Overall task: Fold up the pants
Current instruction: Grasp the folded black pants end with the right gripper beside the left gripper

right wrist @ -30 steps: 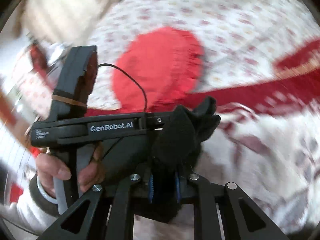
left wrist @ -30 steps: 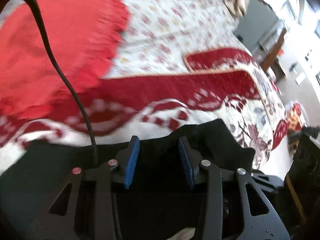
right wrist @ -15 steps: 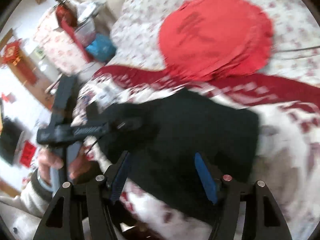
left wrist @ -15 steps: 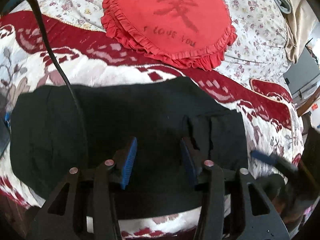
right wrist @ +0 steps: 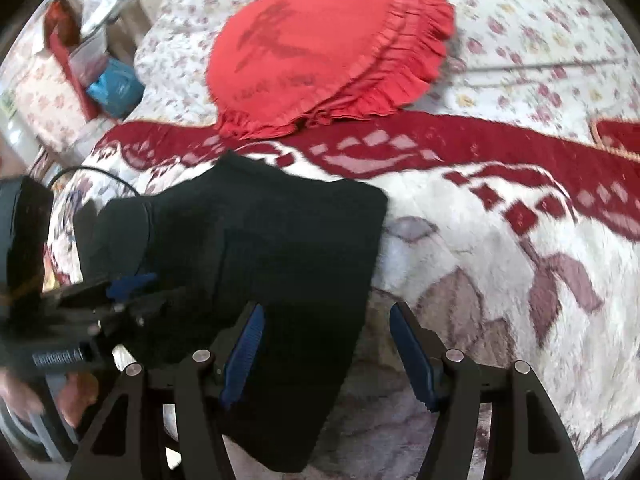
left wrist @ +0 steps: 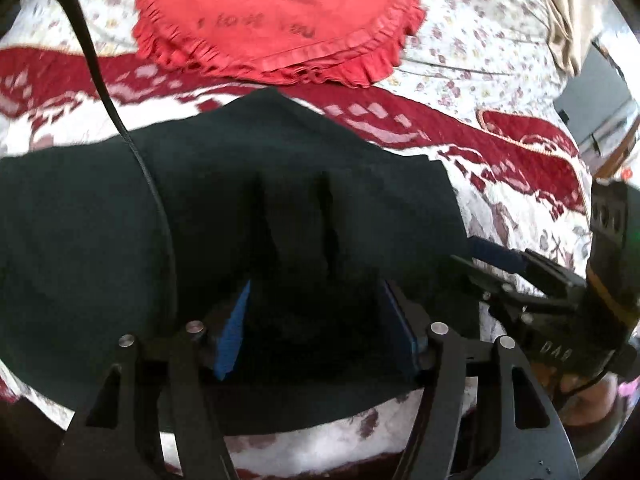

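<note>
Pants: black fabric pants [right wrist: 280, 240], folded flat on the red-and-white patterned bed blanket [right wrist: 480, 248].
Left gripper [left wrist: 316, 320]: jaws spread, fabric lying between the blue pads, not pinched.
Right gripper [right wrist: 332, 344]: jaws spread over the pants' right edge.
Cushion: round red frilled cushion [left wrist: 280, 16], just beyond the pants.

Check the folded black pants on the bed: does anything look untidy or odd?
Mostly tidy. The black pants lie folded flat, but their right edge slants and the top has a raised crease.
</note>
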